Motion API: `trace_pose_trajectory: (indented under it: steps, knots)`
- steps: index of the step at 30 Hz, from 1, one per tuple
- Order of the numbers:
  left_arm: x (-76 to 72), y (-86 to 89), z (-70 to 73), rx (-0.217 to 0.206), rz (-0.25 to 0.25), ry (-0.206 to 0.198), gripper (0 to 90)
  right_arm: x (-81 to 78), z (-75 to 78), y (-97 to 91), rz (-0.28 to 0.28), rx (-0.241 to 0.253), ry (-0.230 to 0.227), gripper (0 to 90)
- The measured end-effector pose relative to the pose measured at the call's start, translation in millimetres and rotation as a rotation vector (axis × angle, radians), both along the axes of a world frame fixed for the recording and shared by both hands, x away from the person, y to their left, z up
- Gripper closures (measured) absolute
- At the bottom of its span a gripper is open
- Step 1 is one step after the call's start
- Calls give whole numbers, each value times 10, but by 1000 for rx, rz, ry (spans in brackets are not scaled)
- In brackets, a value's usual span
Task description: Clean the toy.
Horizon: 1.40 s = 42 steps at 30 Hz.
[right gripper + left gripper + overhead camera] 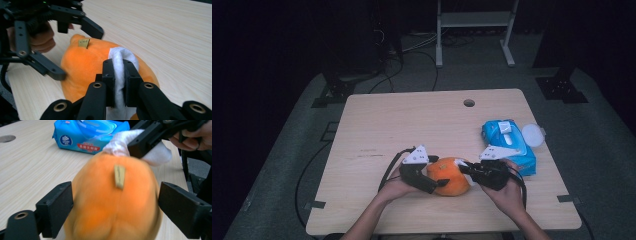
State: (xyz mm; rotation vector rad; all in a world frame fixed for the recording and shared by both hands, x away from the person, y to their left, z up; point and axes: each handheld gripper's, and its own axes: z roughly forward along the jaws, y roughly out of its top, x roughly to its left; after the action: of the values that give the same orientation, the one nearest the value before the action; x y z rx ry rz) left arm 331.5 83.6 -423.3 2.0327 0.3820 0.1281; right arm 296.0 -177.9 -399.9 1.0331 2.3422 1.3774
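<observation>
Blue soft wet-wipes pack (508, 145) lies at the table's right, lid open. Orange plush toy (450, 176) sits near centre; left gripper (435, 184) straddles it, jaws spread wide; right gripper (119, 82) pinches a white wipe (121, 62) against it

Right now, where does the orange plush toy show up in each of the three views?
High view: orange plush toy sits low centre on the table, between the two hands.
Left gripper view: it fills the centre foreground, between the black jaws.
Right gripper view: centre-left, behind the jaws.
Shared landmark: the white wipe pressed on the toy.
</observation>
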Motion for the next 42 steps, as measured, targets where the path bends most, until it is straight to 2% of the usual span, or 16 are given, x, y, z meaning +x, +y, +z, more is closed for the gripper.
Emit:
trace_pose_trajectory:
  steps: [3,7,10,13,14,18,19,22,24,26,30,33,35,38,40,42]
  knots:
    - [41,16,-49,-8,3,29,147,41,-17,-66,-13,16,17,810]
    - [-2,-45,-62,10,19,5,236,21,21,-51,-20,19,10,811]
    - [-50,-109,-60,24,20,-17,248,-44,87,33,20,42,-5,810]
    - [-65,-126,-52,36,16,-28,248,-92,109,147,51,13,-31,810]
    - [-60,-111,-54,29,10,-22,247,-86,100,154,54,4,-38,810]
    - [-49,-63,-61,6,-48,11,247,-19,48,55,37,20,-4,810]
    - [-56,-58,-62,2,-59,7,246,-11,36,29,36,27,7,810]
    - [-60,-43,-64,-9,-83,-17,211,-23,20,2,34,24,10,810]
    - [-39,-43,-79,-18,-66,-25,166,-24,17,-9,31,20,9,810]
    - [6,-54,-120,-3,-38,-4,86,-19,15,-22,26,18,12,810]
    - [59,-80,-239,-2,-50,50,38,-11,8,-42,28,18,15,810]
    - [44,-102,-267,5,-56,45,38,-4,7,-43,25,18,15,810]
    - [24,-92,-250,4,-46,33,141,7,9,-44,20,20,12,810]
    - [-20,-89,-138,14,-40,9,301,20,22,-48,4,32,7,810]
    - [-54,-76,-18,9,-36,8,331,31,48,-55,-6,47,-4,810]
    - [-85,-24,115,-16,-37,6,333,47,57,-62,-10,48,-11,811]
